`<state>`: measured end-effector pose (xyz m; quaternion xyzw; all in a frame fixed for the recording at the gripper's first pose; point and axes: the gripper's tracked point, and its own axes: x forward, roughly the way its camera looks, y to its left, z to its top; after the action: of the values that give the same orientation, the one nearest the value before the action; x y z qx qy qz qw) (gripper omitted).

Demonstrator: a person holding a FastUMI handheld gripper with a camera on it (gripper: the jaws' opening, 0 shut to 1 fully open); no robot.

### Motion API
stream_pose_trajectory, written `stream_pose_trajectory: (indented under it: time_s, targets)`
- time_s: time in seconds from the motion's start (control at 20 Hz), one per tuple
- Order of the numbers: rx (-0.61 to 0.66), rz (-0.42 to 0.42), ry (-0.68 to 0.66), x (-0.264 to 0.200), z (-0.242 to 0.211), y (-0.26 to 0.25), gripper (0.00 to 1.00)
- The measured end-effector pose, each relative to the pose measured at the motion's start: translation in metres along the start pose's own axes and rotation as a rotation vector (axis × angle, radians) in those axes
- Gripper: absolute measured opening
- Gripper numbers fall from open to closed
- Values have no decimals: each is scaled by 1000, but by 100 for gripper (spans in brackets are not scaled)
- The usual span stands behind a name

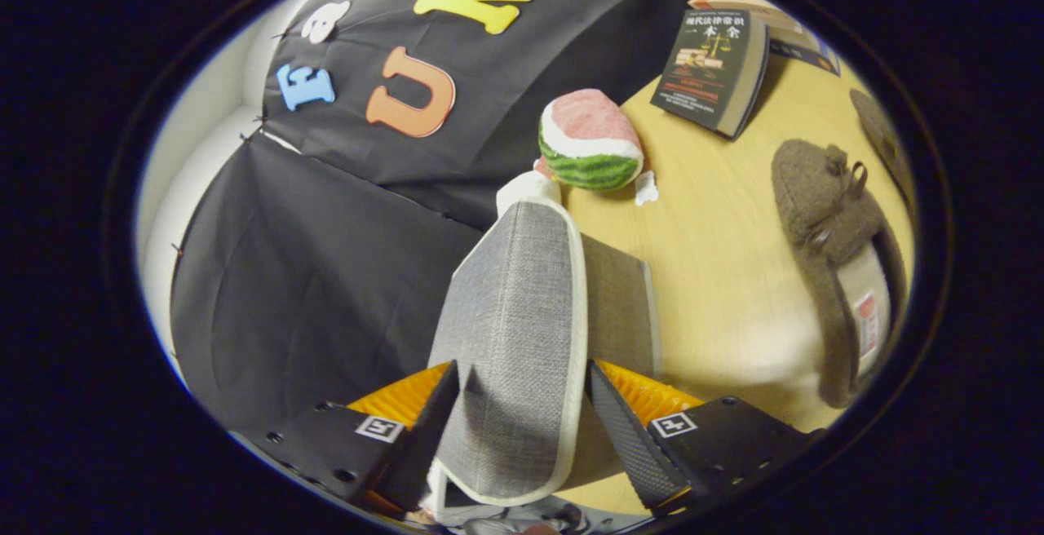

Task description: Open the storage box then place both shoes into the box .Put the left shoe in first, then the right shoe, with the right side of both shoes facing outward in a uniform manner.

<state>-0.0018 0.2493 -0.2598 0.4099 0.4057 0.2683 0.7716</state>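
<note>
Both fingers of my gripper (522, 421) are closed against the grey fabric lid (522, 307) of the storage box (616, 307), pinching its white-trimmed flap, which stands raised between them. Beyond the lid on the wooden table (718, 249) sits a watermelon-slice toy (589, 142), with a book (711, 70) farther back. One brown shoe (832, 258) lies well apart to the lid's right.

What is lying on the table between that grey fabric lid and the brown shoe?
Nothing: in the gripper view, bare wooden table separates the grey lid, held between the jaws of the gripper, from the brown shoe.
</note>
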Motion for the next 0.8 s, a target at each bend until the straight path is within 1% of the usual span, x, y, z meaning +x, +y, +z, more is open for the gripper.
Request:
stream_pose_trajectory:
  time_s: [0.05, 0.1, 0.2, 0.25, 0.3, 0.35, 0.45, 0.5, 0.55, 0.6, 0.8]
  targets:
    - [-1, 6, 2, 5, 2, 2, 86]
    - [-17, -4, -1, -2, 4, 2, 78]
    - [-43, 15, -7, -11, 9, 11, 70]
    - [-59, 13, -7, -7, 10, 13, 65]
    - [-69, -6, -36, -16, 18, 18, 63]
    - [-85, -56, -72, -24, 29, 11, 44]
    - [-104, -30, -40, -32, 24, 29, 4]
    - [-115, -37, -48, -38, 34, 41, 5]
    - [-144, -37, -43, -31, 31, 46, 0]
    - [-170, -29, -50, -39, 35, 57, 0]
    - [-266, 28, -51, -36, 45, 121, 0]
